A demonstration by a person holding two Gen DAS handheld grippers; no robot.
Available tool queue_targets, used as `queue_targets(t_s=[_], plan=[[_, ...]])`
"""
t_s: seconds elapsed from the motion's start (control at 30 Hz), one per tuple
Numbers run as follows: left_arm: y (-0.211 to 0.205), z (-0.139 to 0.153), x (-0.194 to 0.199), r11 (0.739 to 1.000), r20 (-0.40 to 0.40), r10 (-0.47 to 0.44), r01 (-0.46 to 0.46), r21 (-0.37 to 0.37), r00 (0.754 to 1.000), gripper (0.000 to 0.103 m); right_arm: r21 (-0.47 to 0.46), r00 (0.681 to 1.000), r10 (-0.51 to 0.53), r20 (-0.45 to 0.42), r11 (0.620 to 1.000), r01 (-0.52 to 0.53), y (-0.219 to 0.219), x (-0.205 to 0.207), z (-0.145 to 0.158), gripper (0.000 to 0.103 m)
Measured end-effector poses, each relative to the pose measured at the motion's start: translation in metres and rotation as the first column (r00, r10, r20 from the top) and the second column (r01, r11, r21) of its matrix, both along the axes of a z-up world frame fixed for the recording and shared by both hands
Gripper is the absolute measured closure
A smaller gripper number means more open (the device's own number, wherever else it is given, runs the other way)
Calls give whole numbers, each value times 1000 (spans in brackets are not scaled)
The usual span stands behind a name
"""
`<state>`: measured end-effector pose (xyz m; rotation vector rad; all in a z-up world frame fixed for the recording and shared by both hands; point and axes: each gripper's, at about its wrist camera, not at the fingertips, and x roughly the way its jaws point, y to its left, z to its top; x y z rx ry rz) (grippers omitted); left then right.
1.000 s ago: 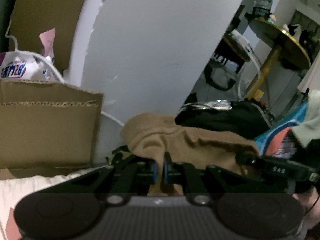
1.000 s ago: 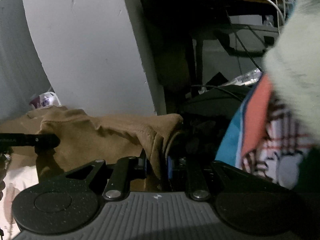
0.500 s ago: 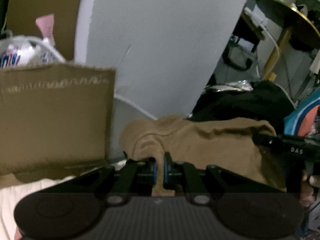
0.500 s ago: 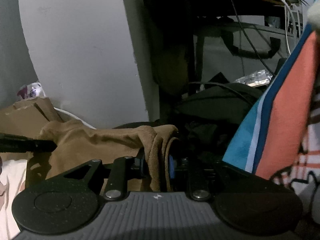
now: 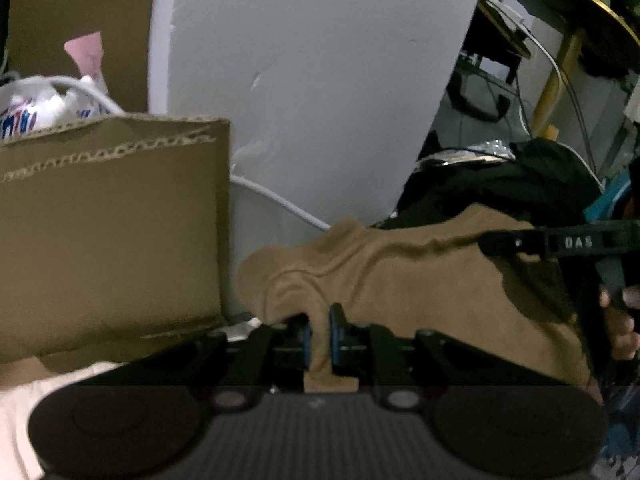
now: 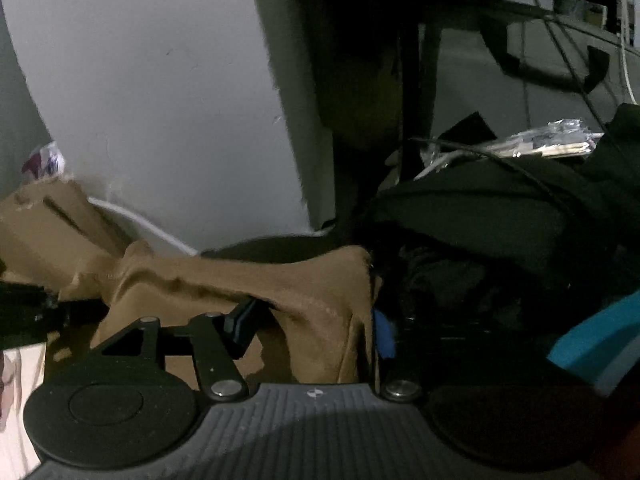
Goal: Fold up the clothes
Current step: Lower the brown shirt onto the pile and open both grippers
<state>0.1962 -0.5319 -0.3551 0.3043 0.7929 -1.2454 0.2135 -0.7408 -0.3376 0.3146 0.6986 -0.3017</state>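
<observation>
While left gripper point(image 5: 319, 330) pinches tan garment point(image 5: 420, 280), right gripper point(image 6: 308, 326) shows spread.

I count one brown garment point(image 5: 420, 280), and two grippers of mine on it: my left gripper point(image 5: 319, 334) with its two fingers pressed together on a fold of the cloth, and my right gripper point(image 6: 308, 330) with its two fingers standing apart around another fold. Around me I see one cardboard box point(image 5: 108, 220), one white cable point(image 5: 280, 202), one white plastic bag point(image 5: 36, 106), one round gold table point(image 5: 576, 0) and one hand point(image 5: 618, 322). The dark clothes point(image 6: 500, 216) behind look like one pile, perhaps of several pieces, but the view is too dim to count them.
</observation>
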Motion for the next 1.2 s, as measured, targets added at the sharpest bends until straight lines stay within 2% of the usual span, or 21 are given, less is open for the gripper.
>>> queue_targets(t_s=[0.1, 0.17, 0.23, 0.3, 0.4, 0.43, 0.47, 0.57, 0.63, 0.67, 0.83, 0.97, 1.2], plan=[[-2, 3, 0, 1000, 14, 0, 0, -5, 1000, 93, -75, 999, -13, 41, 997, 16, 6, -5, 5, 41], [-2, 5, -1, 1000, 14, 6, -6, -5, 1000, 93, -168, 999, -26, 42, 985, 33, 15, -5, 9, 41], [-4, 6, -2, 1000, 15, 9, -9, 7, 1000, 90, -255, 998, -39, 48, 966, 50, 23, -5, 14, 41], [-4, 8, -2, 1000, 16, 8, -9, 19, 1000, 86, -301, 997, -47, 68, 951, 66, 28, -8, 21, 40], [-4, 11, -1, 999, 16, 15, -16, 42, 1000, 61, -289, 995, -41, 92, 955, 66, 30, -13, 29, 40], [-1, 12, -1, 999, 30, 22, -24, 48, 999, 47, -286, 995, -35, 97, 956, 61, 32, -15, 30, 40], [2, 14, 0, 998, 42, 27, -29, 52, 999, 39, -283, 994, -28, 102, 957, 56, 34, -18, 32, 41], [11, 21, 0, 999, 57, 24, -26, 35, 998, 44, -271, 994, 1, 105, 962, 28, 44, -26, 31, 43], [13, 27, -3, 1000, 60, 17, -18, 16, 998, 50, -262, 995, 15, 100, 965, 12, 49, -31, 31, 54], [14, 30, -4, 1000, 62, 14, -14, 6, 998, 54, -259, 996, 20, 92, 966, 5, 51, -32, 30, 56], [9, 34, -17, 1000, 56, -28, 29, -12, 998, 61, -243, 999, 2, 47, 970, 9, 47, -27, 14, 72], [0, 24, -28, 998, 57, -58, 58, 3, 997, 61, -205, 1000, -25, 13, 978, 27, 39, -19, -4, 79], [-16, 0, -25, 998, 33, -27, 24, 66, 999, 60, -196, 998, -39, -53, 980, 28, 35, -5, -25, 81]])
